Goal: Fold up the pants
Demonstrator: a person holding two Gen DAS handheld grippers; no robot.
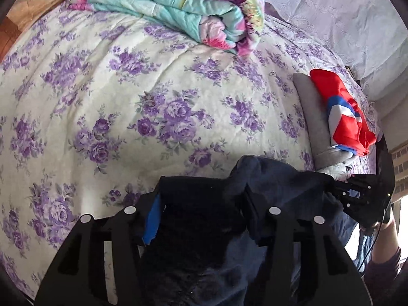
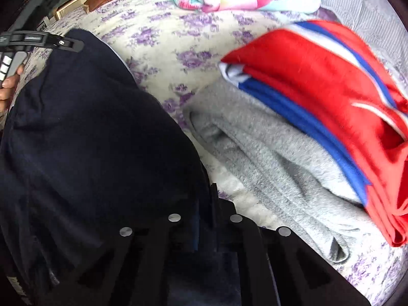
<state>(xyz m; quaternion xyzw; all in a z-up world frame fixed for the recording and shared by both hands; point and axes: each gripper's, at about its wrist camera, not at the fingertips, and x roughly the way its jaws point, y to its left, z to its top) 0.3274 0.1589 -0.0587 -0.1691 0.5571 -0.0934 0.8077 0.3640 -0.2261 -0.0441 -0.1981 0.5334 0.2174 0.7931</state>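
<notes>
Dark navy pants (image 1: 204, 219) hung bunched above the near edge of a floral bed (image 1: 127, 102). The left claw (image 1: 201, 211) was closed on a thick wad of them; the right claw (image 2: 204, 214) pinched another part. A folded grey garment (image 2: 267, 158) and a red one (image 2: 318, 97) lay just right. The uneven bundle could have slipped free or landed crumpled against that stack.

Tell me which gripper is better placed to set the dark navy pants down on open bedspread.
Left, probably. The left gripper, jaws shut on the dark navy pants, faces bare purple-flowered bedspread. The right gripper also grips them, but the grey and red folded clothes lie just ahead.
</notes>
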